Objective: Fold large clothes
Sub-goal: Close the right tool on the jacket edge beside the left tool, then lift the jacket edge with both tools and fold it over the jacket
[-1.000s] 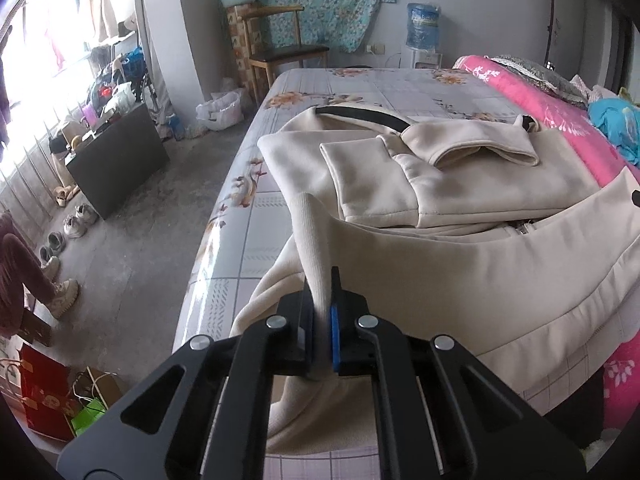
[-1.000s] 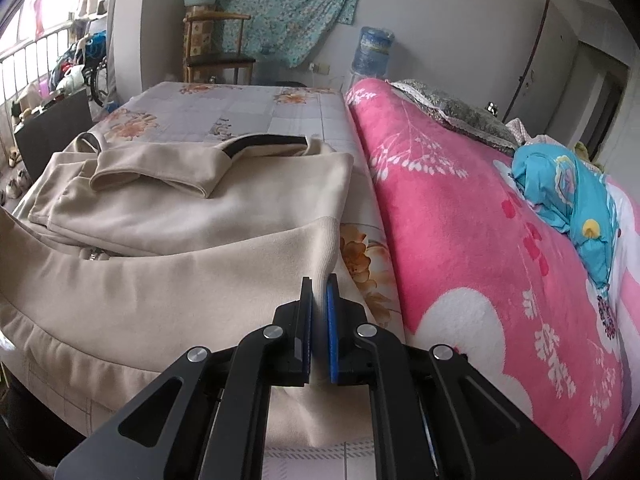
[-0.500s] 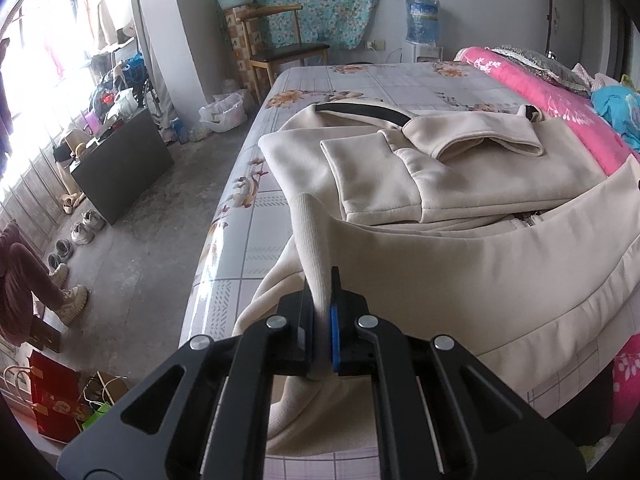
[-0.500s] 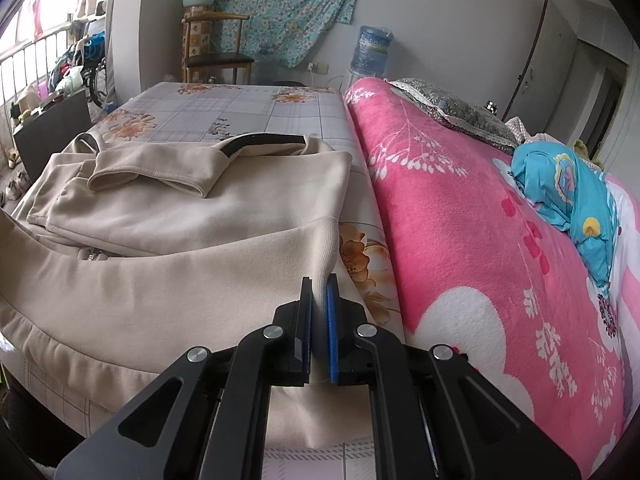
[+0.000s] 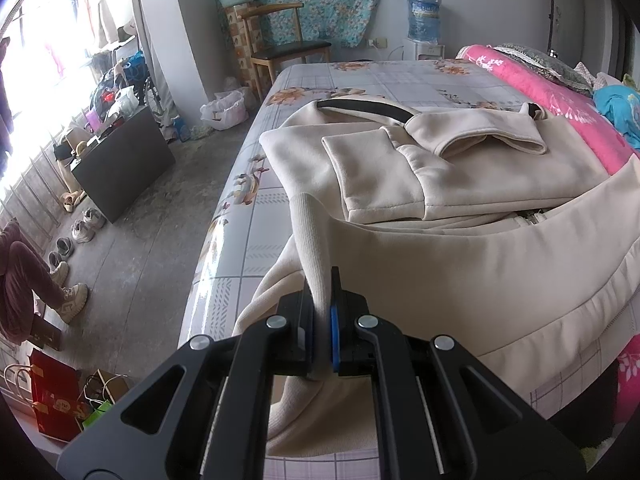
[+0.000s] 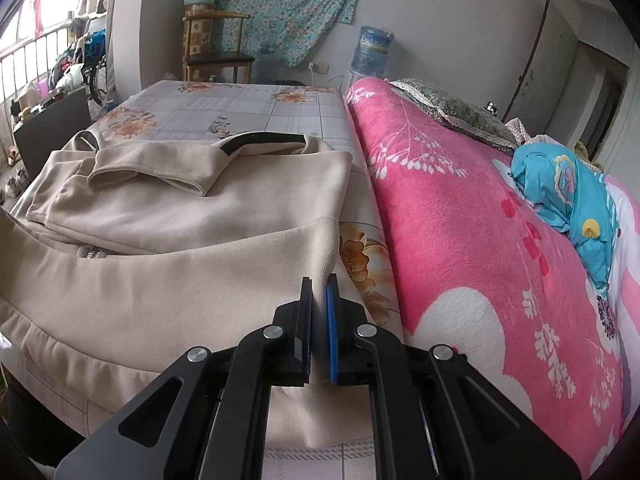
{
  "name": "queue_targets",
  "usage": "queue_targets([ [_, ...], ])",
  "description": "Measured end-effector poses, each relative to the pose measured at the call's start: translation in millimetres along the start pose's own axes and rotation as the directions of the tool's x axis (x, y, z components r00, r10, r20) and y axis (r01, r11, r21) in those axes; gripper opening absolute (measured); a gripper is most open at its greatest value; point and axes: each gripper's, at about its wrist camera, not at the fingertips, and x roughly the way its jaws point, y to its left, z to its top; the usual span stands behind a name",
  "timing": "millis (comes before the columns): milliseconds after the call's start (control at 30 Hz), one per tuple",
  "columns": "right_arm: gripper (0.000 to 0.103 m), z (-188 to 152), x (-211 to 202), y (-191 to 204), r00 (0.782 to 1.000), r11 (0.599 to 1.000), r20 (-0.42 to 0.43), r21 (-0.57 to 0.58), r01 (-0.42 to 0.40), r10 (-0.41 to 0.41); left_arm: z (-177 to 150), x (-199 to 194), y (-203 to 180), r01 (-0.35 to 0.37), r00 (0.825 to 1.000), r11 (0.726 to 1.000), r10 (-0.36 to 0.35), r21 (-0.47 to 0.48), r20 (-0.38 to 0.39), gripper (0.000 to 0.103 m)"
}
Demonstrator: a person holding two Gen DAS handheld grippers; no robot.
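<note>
The bed (image 5: 360, 80), covered in a grey checked sheet with orange flowers, carries one large beige zip-up jacket (image 5: 460, 184) that lies across its near half. The jacket's upper part is flat on the sheet with its sleeves folded in over the chest, a dark band showing inside the collar (image 6: 260, 140). Its ribbed bottom hem (image 5: 312, 240) is raised off the bed and stretched wide, with the zipper end (image 5: 528, 220) visible just below the folded sleeves.

Beside the jacket, along the bed's right side, lies one pink flowered blanket (image 6: 460, 220), with one blue patterned bundle (image 6: 560, 192) and one grey-green pillow (image 6: 452, 116) on top of it.

Two grippers hold the hem — one at each corner. The left gripper (image 5: 320, 320) points forward over the bed's left edge, its jaws pinching the ribbed left corner, the cloth rising straight out from between the pads. The right gripper (image 6: 319, 320) sits level at the near edge next to the pink blanket, jaws pressed on the right hem corner (image 6: 324, 248).

At the far wall stand one wooden chair (image 5: 288, 48) and one water dispenser bottle (image 5: 423, 18).
</note>
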Motion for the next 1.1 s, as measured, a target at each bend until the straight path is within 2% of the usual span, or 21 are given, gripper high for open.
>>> queue_targets([
  [267, 0.007, -0.5, 2.6, -2.2, 1.0, 1.0, -0.004, -0.003, -0.001, 0.001, -1.1, 1.8, 0.6, -0.002, 1.0, 1.0, 0.002, 0.0, 0.001, 0.006],
  [500, 0.007, -1.2, -3.7, -5.3, 1.0, 1.0, 0.028, 0.004, -0.007, 0.007, 0.3, -5.5, 0.5, -0.007, 1.0, 1.0, 0.007, -0.001, 0.02, 0.006],
  [833, 0.007, -1.0, -27.4, -9.8, 0.995, 1.0, 0.094, 0.017, -0.01, 0.008, 8.5, -43.0, 1.4, -0.012, 0.994, 1.0, 0.014, -0.018, 0.112, 0.006],
  [1000, 0.006, 2.8, -42.5, -15.9, 0.988, 0.999, 0.152, 0.043, -0.027, 0.021, 16.7, -67.5, 5.4, 0.028, 0.979, 0.999, -0.019, -0.039, 0.202, 0.006],
  [1100, 0.006, 10.8, -52.8, -20.6, 0.98, 0.998, 0.197, 0.058, -0.036, 0.024, 24.3, -88.0, 13.3, 0.067, 0.954, 0.996, -0.049, -0.051, 0.295, 0.005],
])
